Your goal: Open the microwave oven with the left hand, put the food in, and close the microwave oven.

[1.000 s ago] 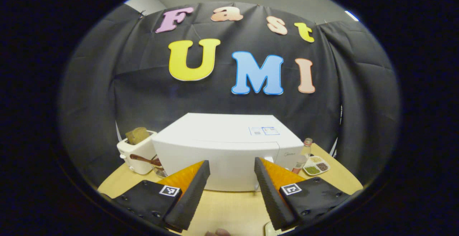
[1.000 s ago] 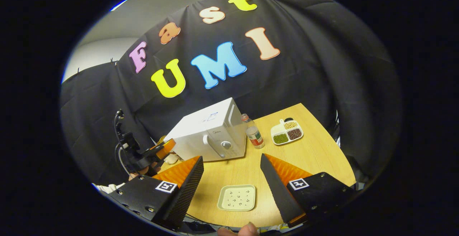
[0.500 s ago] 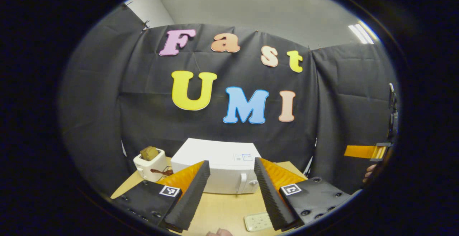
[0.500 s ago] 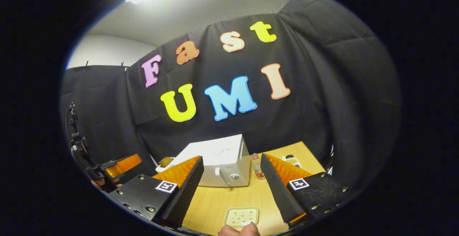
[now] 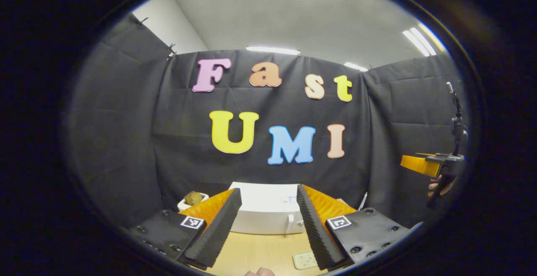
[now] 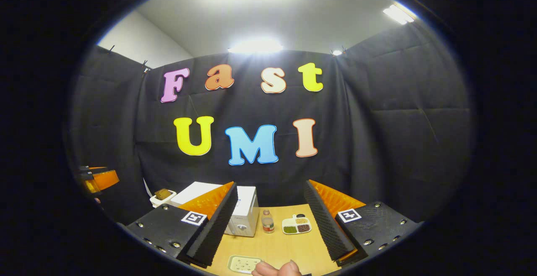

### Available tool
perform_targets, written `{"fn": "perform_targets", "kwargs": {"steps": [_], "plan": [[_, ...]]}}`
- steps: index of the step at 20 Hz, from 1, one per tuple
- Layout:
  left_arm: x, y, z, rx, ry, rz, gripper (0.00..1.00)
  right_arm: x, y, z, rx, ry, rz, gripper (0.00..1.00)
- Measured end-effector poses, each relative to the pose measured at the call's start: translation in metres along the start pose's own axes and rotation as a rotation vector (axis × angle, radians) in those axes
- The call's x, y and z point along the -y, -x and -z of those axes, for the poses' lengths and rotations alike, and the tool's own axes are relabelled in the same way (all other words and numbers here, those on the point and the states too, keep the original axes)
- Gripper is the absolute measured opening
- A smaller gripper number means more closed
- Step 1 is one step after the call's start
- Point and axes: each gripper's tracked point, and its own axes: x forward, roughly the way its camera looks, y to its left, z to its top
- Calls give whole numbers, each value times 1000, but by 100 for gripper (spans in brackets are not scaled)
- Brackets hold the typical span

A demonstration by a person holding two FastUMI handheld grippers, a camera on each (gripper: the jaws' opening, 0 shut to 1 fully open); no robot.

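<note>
Microwave (image 5: 264, 209) shut at back of tabletop (image 6: 289, 246), food dish (image 6: 243, 263) out on tabletop near front edge — judged: nothing done yet, or all finished, can't tell which

Left gripper (image 5: 264, 230) and right gripper (image 6: 272, 225) both raised well back — jaws spread wide, holding nothing

Nothing legible on the gear

Square black-and-white marker tags (image 5: 188, 222) sit on the gripper bodies, carrying patterns, not words; the microwave (image 5: 264, 209) wears a small sticker (image 5: 289, 200) on top, far too tiny to make out.
</note>
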Motion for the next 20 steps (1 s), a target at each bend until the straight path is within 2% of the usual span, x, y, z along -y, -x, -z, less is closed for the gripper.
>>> {"fn": "perform_targets", "kwargs": {"steps": [3,5,9,13,14,15,18,19,20], "plan": [[5,12,-9,26,31,-43,86,-10,-6,9,-22,-5,-79,98],[3,22,-3,30,45,-78,85,-19,-11,10,-18,14,-152,98],[0,39,3,47,39,-137,88,-16,-30,9,29,131,-131,97],[-4,46,9,45,38,-173,91,-35,-40,17,12,104,-188,98],[-7,46,9,50,31,-179,86,-37,-43,19,8,112,-198,98],[-10,46,9,45,24,-186,91,-38,-44,20,6,123,-200,98],[-14,45,6,48,23,-195,90,-42,-47,12,18,129,-199,98],[-15,44,3,55,27,-194,96,-44,-48,10,25,126,-201,98],[-16,43,2,61,28,-191,96,-46,-48,8,33,127,-202,97]]}}
